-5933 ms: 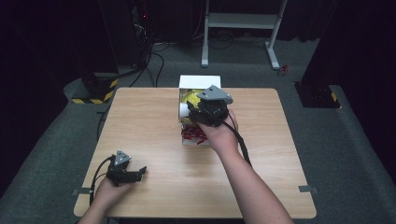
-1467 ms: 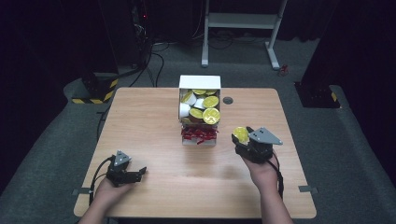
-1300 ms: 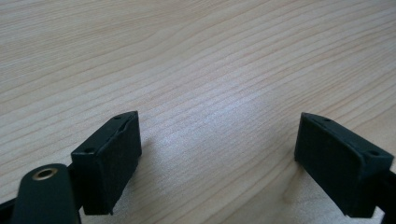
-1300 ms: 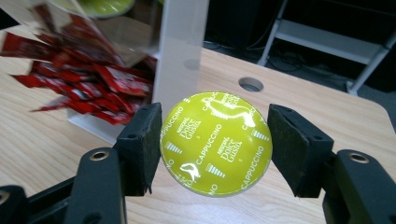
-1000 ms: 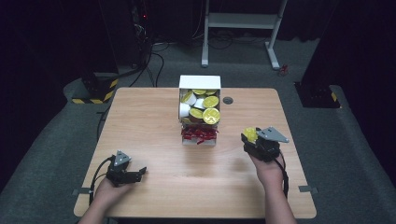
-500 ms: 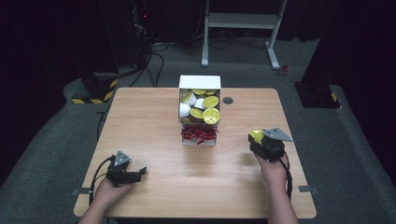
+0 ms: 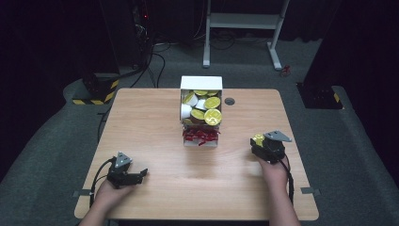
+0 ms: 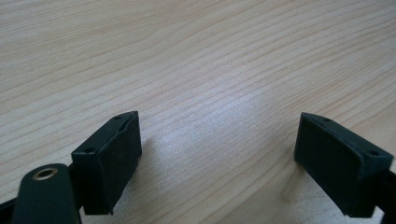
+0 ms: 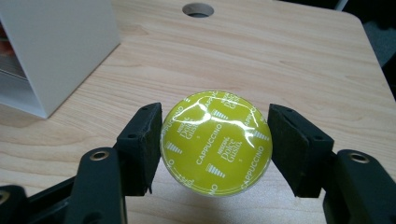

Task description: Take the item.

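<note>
The right gripper (image 9: 215, 149) is clamped on a round coffee capsule (image 9: 216, 141), one black, matte, block-shaped jaw pressed to each side of its rim. The capsule's lid is glossy yellow-green foil, slightly wrinkled and catching the light, printed in white with "CAPPUCCINO" and a brand mark. The foil disc faces up toward the riding camera (so the capsule's body, hidden beneath, points down at the wood); being round, it has no long axis to speak of across the jaws. From above, the same capsule (image 7: 258, 140) shows as a yellow spot at the front of the right gripper (image 7: 263, 145), low over the table, with the hand (image 7: 273, 168) behind it.

Ahead of those jaws and off to their left stands a white cardboard box (image 9: 56, 51), smooth and flat-sided; in the high view the box (image 7: 201, 83) is open on top and heaped with more capsules (image 7: 203, 107), yellow-lidded and white, with red wrappers (image 7: 200, 135) at its near end. Straight beyond the jaws is a round cable hole (image 9: 198, 9) in the tabletop.

The left gripper (image 8: 219, 158) has its jaws spread wide apart, with bare wood between them, resting low at the table.

The table (image 7: 150, 136) is pale wood-grain laminate with rounded corners. Around it lies dark grey carpet (image 7: 56, 136), with black-and-yellow hazard-striped bases (image 7: 94, 92) and a white metal frame (image 7: 244, 21) in the dim room beyond.
</note>
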A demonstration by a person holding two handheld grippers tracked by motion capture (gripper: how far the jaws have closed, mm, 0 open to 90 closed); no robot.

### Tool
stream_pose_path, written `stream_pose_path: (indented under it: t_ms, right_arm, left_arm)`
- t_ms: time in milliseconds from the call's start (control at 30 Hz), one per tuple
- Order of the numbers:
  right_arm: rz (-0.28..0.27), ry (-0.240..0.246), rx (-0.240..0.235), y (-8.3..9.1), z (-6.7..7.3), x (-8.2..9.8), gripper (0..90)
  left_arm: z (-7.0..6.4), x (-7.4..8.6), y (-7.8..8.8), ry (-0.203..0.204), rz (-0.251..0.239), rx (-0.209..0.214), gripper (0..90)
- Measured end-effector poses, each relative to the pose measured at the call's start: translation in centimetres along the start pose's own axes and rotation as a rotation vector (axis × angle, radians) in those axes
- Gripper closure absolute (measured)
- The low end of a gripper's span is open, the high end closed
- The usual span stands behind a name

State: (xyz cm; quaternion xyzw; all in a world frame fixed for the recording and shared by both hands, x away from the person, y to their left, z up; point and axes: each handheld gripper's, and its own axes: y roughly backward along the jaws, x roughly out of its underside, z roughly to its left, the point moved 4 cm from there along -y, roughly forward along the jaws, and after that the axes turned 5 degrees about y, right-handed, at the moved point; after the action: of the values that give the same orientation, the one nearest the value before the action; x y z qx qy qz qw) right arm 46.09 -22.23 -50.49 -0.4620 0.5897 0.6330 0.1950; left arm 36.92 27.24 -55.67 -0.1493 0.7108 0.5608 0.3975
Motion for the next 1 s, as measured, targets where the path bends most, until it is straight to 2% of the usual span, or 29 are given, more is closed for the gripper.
stream_pose_path:
  t_ms: [433, 1000]
  right_arm:
    - [0.078, -0.027, -0.005, -2.3, -0.6, 1.6, 38.3]
    - [0.055, -0.013, -0.004, -2.5, -0.3, 1.7, 38.0]
  left_arm:
    - [-0.1, 0.0, 0.0, 0.004, 0.002, 0.002, 15.3]
    - [-0.1, 0.0, 0.0, 0.005, 0.000, 0.001, 15.3]
